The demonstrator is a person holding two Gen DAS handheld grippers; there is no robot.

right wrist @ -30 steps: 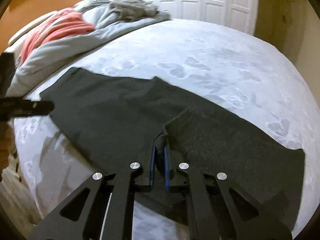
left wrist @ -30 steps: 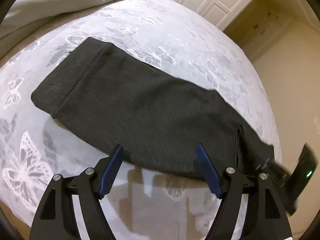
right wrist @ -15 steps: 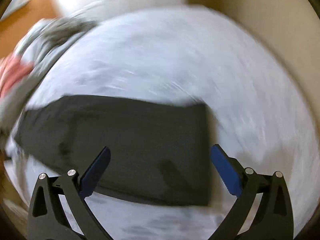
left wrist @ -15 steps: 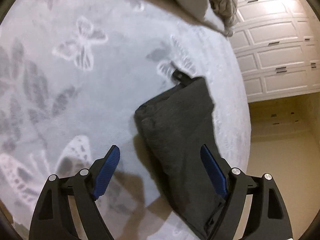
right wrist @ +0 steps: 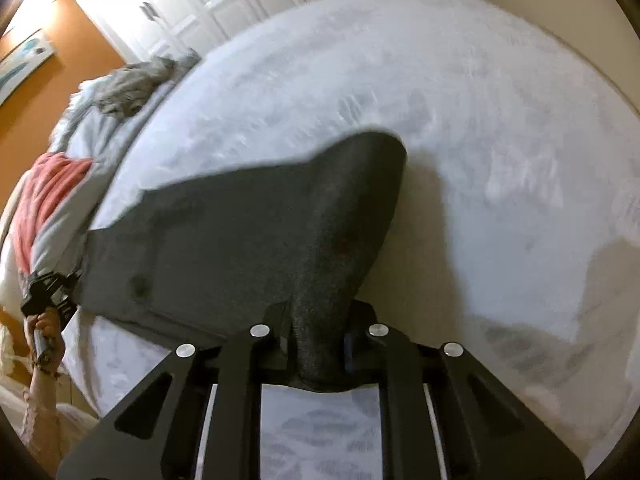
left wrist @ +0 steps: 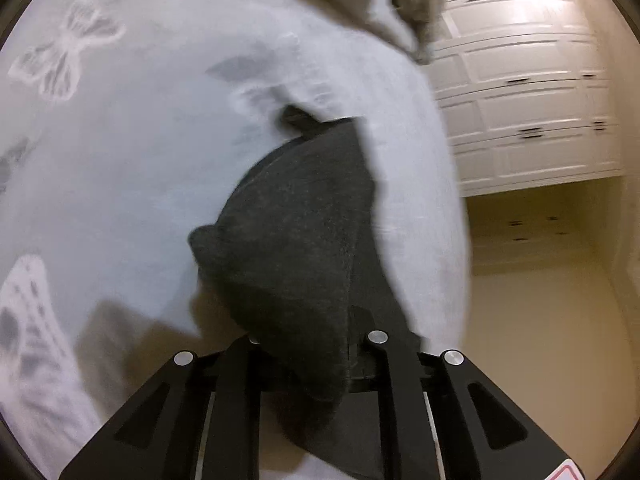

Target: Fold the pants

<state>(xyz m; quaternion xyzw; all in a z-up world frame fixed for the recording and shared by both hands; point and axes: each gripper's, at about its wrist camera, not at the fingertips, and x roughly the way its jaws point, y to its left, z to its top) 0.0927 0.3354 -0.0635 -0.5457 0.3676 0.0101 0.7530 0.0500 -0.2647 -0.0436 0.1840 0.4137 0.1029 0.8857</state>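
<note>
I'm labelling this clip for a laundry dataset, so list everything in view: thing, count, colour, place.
pants: one, dark grey, on the bed, an edge pinched at each end
bedspread: one, pale, butterfly print, under the pants
bedding heap: grey, coral, far end of the bed
cupboard doors: white, beyond the bed
floor: cream, beside the bed
left gripper: black, just closed on the pants
right gripper: black, just closed on the pants
hand: one, holding the left gripper

Dark charcoal pants (right wrist: 248,240). Pale grey-white bedspread (left wrist: 140,140) printed with white and grey butterflies. Black tongs (right wrist: 318,344) with blue pads. Coral-red blanket (right wrist: 48,192), white cupboard doors (left wrist: 520,100), orange wall (right wrist: 52,92).
</note>
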